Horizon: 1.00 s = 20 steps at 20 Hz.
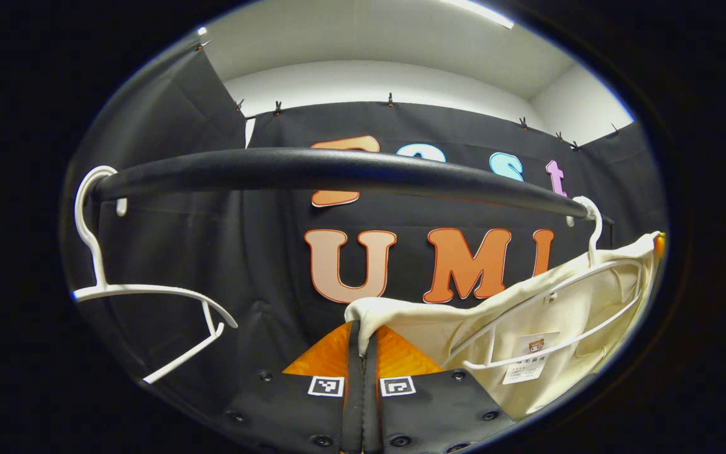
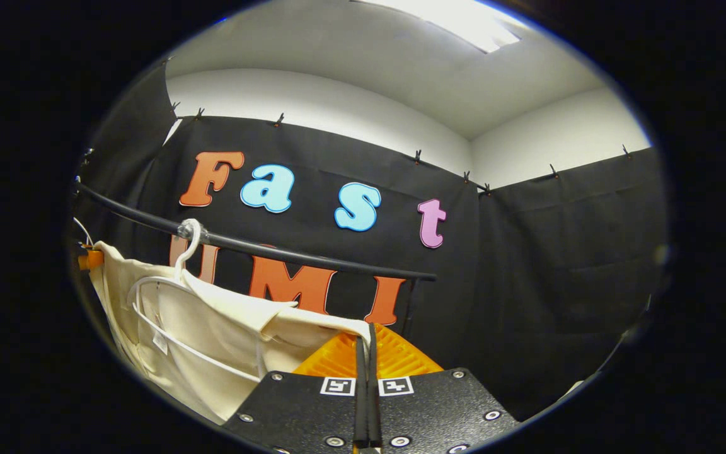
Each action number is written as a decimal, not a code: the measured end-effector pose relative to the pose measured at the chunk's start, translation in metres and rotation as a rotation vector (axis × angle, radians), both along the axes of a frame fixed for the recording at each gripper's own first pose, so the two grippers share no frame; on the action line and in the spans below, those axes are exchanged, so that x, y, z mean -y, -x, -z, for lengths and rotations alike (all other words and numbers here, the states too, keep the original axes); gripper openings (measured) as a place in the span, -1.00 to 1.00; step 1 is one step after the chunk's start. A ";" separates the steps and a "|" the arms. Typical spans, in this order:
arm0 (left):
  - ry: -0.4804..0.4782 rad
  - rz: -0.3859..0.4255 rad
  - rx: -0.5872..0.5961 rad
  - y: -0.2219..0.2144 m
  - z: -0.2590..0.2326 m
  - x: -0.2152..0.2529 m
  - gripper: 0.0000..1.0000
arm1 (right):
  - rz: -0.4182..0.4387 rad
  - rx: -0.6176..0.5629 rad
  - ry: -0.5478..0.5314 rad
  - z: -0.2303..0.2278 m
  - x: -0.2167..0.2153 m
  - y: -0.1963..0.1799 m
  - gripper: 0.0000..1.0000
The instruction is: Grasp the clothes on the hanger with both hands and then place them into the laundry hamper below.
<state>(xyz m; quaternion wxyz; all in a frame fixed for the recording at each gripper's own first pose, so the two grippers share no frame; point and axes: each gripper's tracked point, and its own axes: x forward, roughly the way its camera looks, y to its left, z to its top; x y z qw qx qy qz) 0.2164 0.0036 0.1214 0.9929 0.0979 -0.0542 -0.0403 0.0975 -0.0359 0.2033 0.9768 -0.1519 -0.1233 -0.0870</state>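
In the left gripper view, my left tongs [image 1: 363, 353] at bottom centre are closed on an edge of the cream fabric garment [image 1: 546, 328], which hangs on a white plastic hanger [image 1: 564, 315] from the black rail [image 1: 338, 170] at lower right. An empty white hanger [image 1: 149, 296] hangs at left. In the right gripper view, my right tongs [image 2: 366, 359] pinch the garment's other edge at bottom centre.

Matt cream cloth garment [image 1: 590, 315], glossy plastic hanger [image 1: 149, 293]

On the rail [image 1: 338, 170] before me an empty hanger [image 1: 149, 296] hangs at the left and a hanger [image 1: 564, 315] bearing the garment [image 1: 438, 328] at the right, whose two shoulders my left gripper [image 1: 363, 343] and right gripper [image 2: 366, 343] pinch.
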 end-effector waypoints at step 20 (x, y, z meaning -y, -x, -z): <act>-0.028 -0.041 -0.103 -0.052 0.046 0.010 -0.86 | -0.019 -0.219 -0.051 0.118 0.028 -0.058 -1.00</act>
